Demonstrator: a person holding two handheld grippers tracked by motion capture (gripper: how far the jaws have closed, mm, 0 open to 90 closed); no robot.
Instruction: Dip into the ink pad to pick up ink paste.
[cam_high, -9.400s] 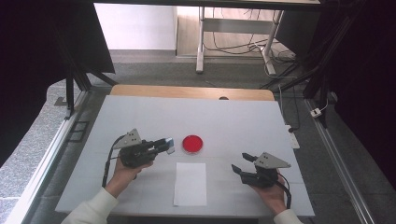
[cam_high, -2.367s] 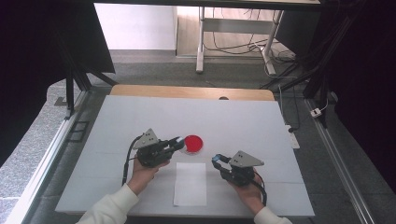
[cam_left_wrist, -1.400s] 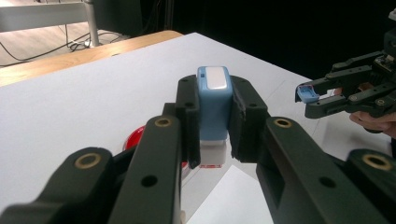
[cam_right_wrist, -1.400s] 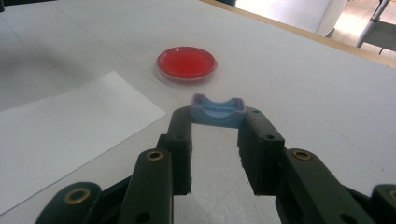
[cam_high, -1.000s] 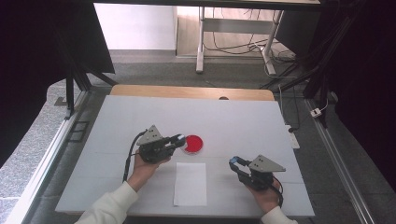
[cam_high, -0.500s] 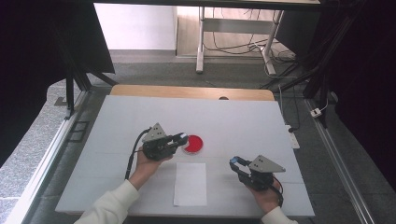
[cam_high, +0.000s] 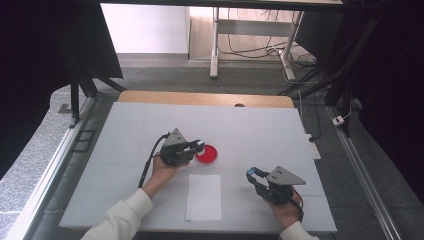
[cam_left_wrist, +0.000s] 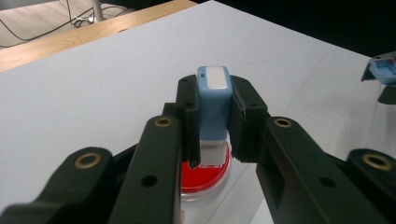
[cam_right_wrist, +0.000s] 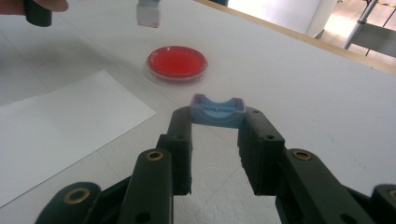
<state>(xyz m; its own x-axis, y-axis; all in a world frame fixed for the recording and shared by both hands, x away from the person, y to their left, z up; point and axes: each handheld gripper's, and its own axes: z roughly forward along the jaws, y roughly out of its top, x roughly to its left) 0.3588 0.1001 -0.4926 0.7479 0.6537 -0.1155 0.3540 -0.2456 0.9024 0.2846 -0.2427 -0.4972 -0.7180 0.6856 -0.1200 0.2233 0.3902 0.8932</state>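
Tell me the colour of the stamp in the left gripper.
Light blue stamp with a white base, clearest in the left gripper view.

Tabletop (cam_high: 260, 125): matt white, smooth, w/ bare wood strip (cam_high: 205, 98) at far edge. Paper sheet (cam_high: 204, 196): matt white. Dish (cam_right_wrist: 177, 63): clear glossy plastic, red inside. Stamp (cam_left_wrist: 213, 106): smooth blue plastic. Cap (cam_right_wrist: 218, 111): same. Tongs: matt black plastic, brass-look rivets.

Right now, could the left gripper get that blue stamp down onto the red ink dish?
Probably yes: the left gripper holds the blue stamp just above the red dish, with nothing between them.
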